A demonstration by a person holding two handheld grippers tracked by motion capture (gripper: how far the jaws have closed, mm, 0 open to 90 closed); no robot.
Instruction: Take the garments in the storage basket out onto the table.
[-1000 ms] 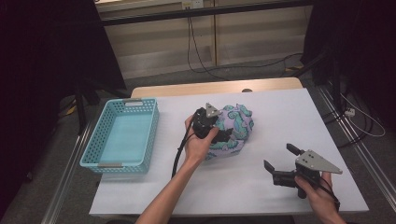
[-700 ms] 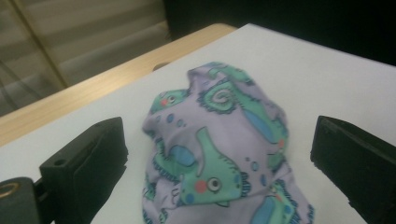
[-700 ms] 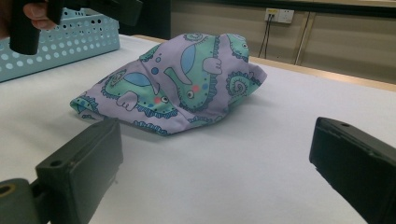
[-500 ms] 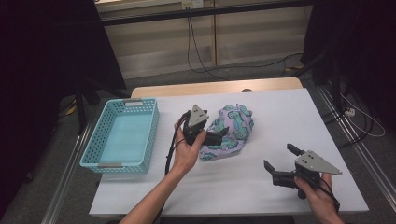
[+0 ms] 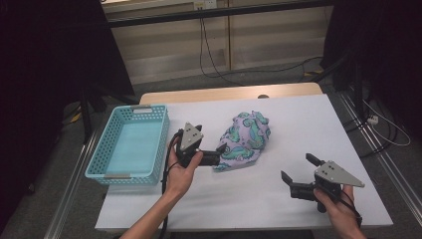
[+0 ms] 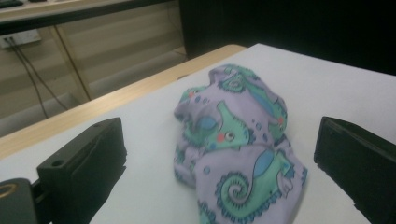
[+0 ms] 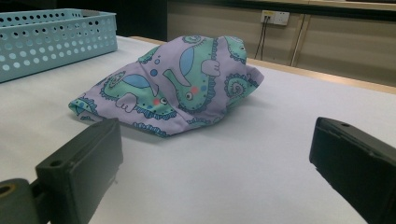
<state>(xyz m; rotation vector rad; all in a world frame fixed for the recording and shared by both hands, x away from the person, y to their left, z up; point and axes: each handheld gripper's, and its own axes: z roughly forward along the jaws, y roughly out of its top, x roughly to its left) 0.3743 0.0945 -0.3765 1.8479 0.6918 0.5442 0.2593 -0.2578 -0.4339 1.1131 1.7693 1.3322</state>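
Your left gripper (image 5: 219, 155) is pointing level at the near-left edge of the cloth (image 5: 245, 141), jaws spread and just been opening, nothing pinched between them; the cloth is lying crumpled mid-table, right of the basket (image 5: 128, 172). Your left forearm is reaching in from the bottom, hand wrapped around the gripper body. Your right gripper (image 5: 297, 175) is sitting low at the near-right of the table, jaws spread, aimed toward the cloth but well apart from it.
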